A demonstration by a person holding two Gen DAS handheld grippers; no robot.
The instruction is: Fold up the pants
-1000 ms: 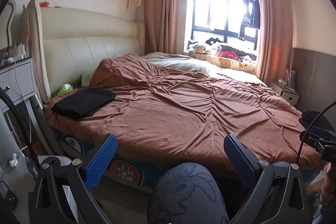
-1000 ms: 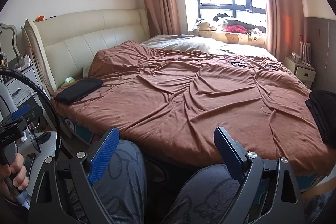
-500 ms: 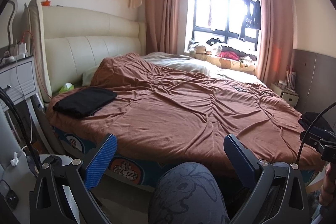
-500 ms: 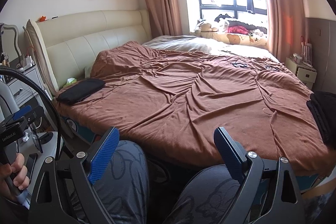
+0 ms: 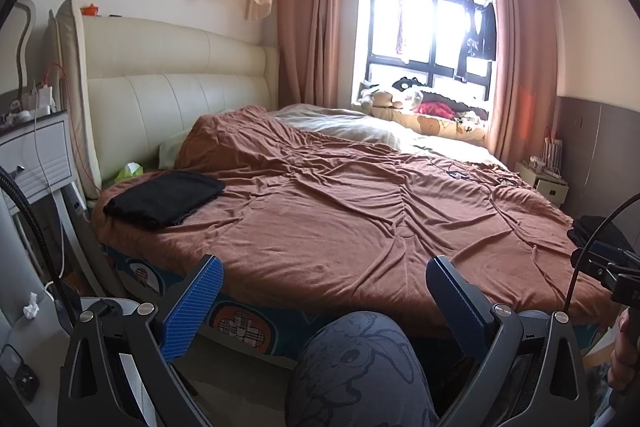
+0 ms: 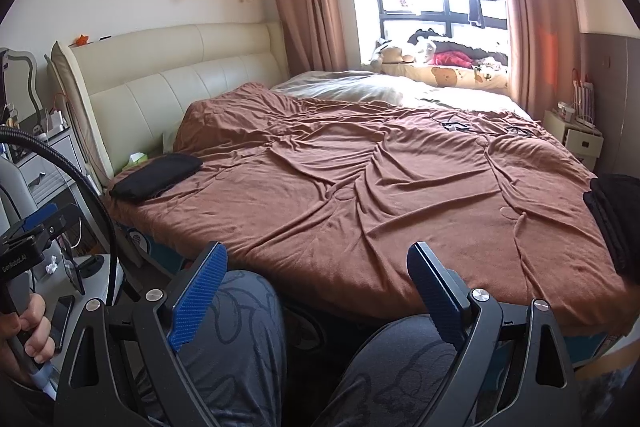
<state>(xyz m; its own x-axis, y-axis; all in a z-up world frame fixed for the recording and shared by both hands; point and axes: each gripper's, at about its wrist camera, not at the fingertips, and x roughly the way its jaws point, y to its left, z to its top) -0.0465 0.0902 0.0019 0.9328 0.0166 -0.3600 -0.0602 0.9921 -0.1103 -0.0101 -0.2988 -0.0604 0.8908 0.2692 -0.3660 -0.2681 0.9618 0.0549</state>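
Observation:
A folded black garment (image 5: 164, 198) lies on the near left corner of the bed, also in the right wrist view (image 6: 157, 175). A second dark pile of clothes (image 6: 616, 215) sits on the bed's right edge and shows at the far right of the left wrist view (image 5: 592, 231). My left gripper (image 5: 324, 275) is open and empty, held low in front of the bed above the person's knee. My right gripper (image 6: 316, 263) is open and empty, also short of the bed's front edge.
The bed carries a wrinkled brown blanket (image 5: 340, 211). A cream headboard (image 5: 160, 95) stands at left and a grey bedside drawer unit (image 5: 36, 155) beside it. A small nightstand (image 6: 576, 137) is at far right. The person's legs (image 6: 240, 339) fill the foreground.
Both views have tilted slightly, so the bed sits a little lower in frame. Both grippers stay open and nothing on the bed has moved.

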